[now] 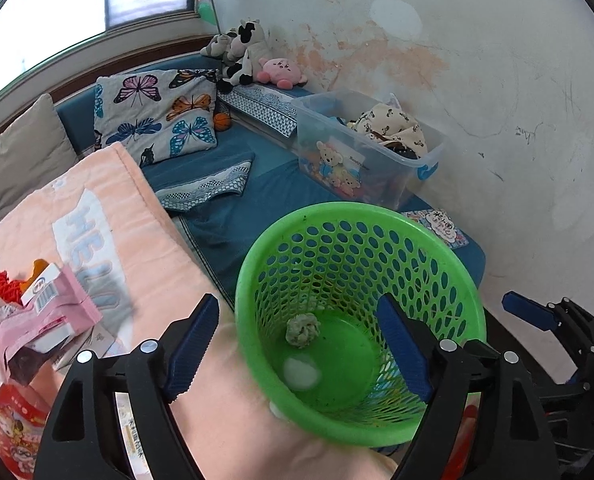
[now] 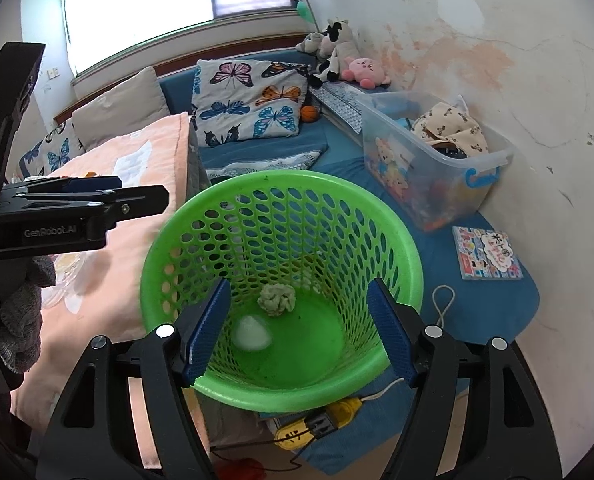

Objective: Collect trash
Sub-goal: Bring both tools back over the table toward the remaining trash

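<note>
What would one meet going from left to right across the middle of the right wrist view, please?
Left gripper → peach blanket → green basket → clear storage bin → picture book → stained wall.

The basket (image 2: 257, 208) is moulded in glossy green plastic, perforated with holes, and crumpled paper (image 2: 277, 299) is seen in it. The blanket (image 1: 145, 240) is made of soft matt peach cloth, the bin (image 2: 477, 160) of clear smooth plastic. The gripper pads (image 2: 389, 332) are ribbed blue rubber on matt black plastic, and the wall (image 2: 517, 80) looks stained and rough.
</note>
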Demonstrator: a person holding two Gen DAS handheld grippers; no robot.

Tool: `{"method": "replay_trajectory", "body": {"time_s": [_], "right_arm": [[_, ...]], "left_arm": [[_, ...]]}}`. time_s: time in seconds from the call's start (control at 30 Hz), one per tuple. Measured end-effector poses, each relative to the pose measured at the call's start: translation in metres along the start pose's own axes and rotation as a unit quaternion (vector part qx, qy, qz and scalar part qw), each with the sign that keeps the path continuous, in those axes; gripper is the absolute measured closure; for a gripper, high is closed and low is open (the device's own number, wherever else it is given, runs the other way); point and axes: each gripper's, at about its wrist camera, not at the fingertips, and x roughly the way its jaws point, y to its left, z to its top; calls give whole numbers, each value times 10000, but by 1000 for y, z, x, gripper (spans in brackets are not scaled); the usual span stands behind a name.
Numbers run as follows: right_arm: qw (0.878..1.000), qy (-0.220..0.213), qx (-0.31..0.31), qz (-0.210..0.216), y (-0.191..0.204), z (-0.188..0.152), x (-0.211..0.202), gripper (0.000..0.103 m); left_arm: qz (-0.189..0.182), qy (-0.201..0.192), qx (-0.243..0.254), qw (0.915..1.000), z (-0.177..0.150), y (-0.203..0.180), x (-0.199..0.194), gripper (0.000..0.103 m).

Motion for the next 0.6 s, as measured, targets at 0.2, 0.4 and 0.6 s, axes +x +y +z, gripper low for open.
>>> {"method": "replay_trajectory", "body": {"time_s": [0.2, 0.4, 0.6], "right_arm": [[9999, -33, -60, 118, 14, 0, -1, 31], [9994, -29, -208, 285, 37, 2, 0, 29], [9981, -54, -382, 485, 63, 7, 2, 27]], "left_arm": [[143, -154, -92, 9997, -13, 16, -28, 24], [431, -282, -273, 9983, -31, 44, -57, 24], [876, -455, -522, 9937, -52, 80, -89, 24]]}}
